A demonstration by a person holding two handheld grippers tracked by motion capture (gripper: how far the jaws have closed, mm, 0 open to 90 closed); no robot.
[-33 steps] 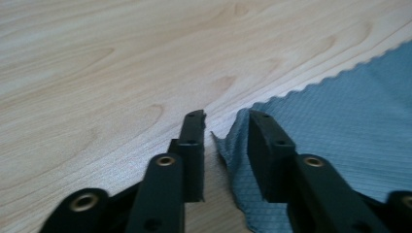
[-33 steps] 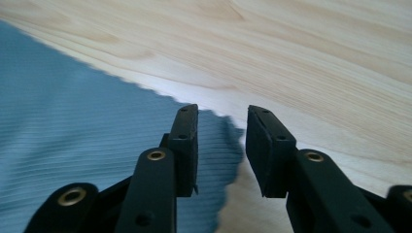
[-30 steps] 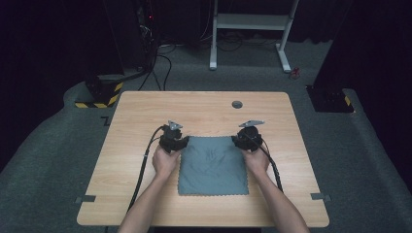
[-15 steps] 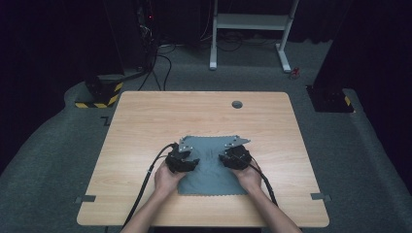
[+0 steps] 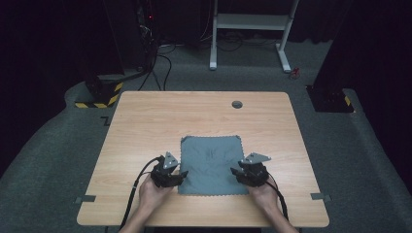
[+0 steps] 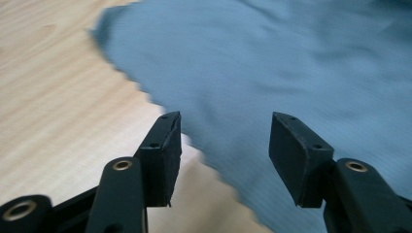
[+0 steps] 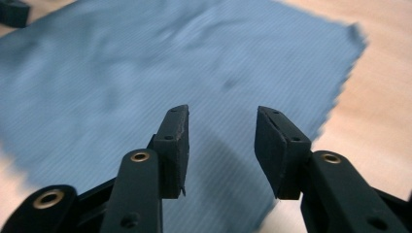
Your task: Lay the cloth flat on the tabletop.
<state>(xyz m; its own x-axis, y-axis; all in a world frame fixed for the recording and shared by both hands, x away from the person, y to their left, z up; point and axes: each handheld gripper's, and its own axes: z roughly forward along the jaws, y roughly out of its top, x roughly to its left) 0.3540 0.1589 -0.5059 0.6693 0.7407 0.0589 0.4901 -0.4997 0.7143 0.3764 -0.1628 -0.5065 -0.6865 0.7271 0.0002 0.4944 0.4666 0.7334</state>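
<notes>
Flat grey-blue square cloth w/ zigzag-cut edges (image 5: 211, 165) lies on the light wooden bench (image 5: 145, 121), toward the person's side, roughly centred left-to-right.

High view: left tool (image 5: 180, 173) sits at the cloth's near-left corner, right tool (image 5: 234, 171) at its near-right edge; both point inward across the fabric, grey three-cornered plates on top, black cables trailing back along the forearms. Small round dark grommet hole (image 5: 237, 104) in the bench near its far edge, well apart from the cloth. Jaw gap is too small to judge from up here.

Left tool view fills that in: left tool (image 6: 224, 133) released, jaws have just been opening and stand apart with nothing pinched between them. Beneath them runs the cloth (image 6: 272, 63), its serrated edge slanting under the left-hand jaw, with bare wood on that side.

Right tool view: right tool (image 7: 221, 131) likewise released, jaws just been opening, nothing gripped. Cloth (image 7: 145, 73) spreads under and beyond them; its edge and a pointed corner show at picture right, wood past it. Dark bit at top-left corner is prob. the other tool, too cropped to be sure. Faint creases in the fabric show here, and in the high view as a slight ripple mid-cloth.
</notes>
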